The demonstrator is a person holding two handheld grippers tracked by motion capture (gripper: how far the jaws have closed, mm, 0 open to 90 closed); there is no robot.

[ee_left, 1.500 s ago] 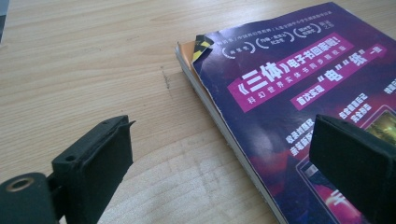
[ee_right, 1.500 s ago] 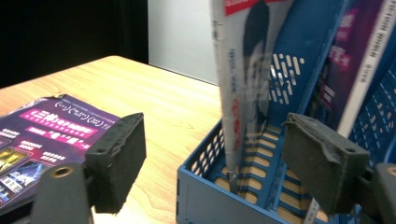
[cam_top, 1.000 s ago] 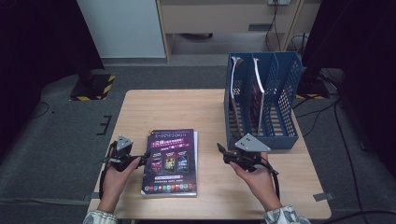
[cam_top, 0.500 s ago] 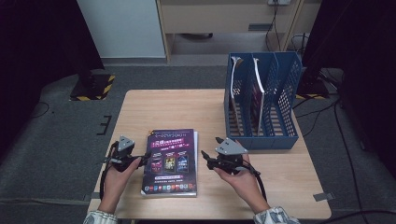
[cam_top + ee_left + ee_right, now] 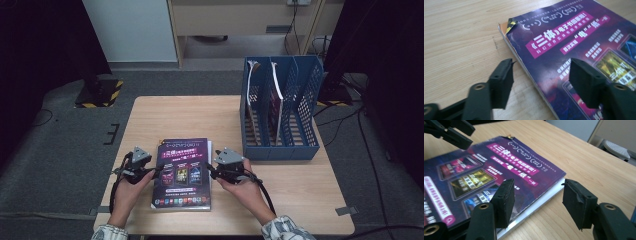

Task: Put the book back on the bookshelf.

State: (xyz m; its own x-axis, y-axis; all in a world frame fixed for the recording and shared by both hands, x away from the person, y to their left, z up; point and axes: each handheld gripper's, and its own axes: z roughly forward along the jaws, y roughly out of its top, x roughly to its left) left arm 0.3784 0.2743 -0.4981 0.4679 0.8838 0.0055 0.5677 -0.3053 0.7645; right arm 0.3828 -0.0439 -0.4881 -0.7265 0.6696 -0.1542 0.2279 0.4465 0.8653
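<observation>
Wooden table carries everything. Landmark for all positions: the purple magazine, lying flat, face up, at the table's near edge, a little left of centre.

Blue file rack: to the right of the magazine and farther back, well apart from it. Upright; two of its slots hold standing booklets, spines up.

Right gripper: at the magazine's right edge, held in the person's right hand. In the right gripper view its jaws stand apart and straddle that edge, one over the cover, the other over bare wood just beside the white page block. Jaws have just been closing; pads not pressing on the magazine.

Left gripper: at the magazine's left edge, in the left hand. In the left gripper view the jaws are apart, one above the wood, one above the cover, spine edge between them. Jaws have just been closing; no clamp visible.

Magazine's far left corner: cover tip creased and folded back.
</observation>
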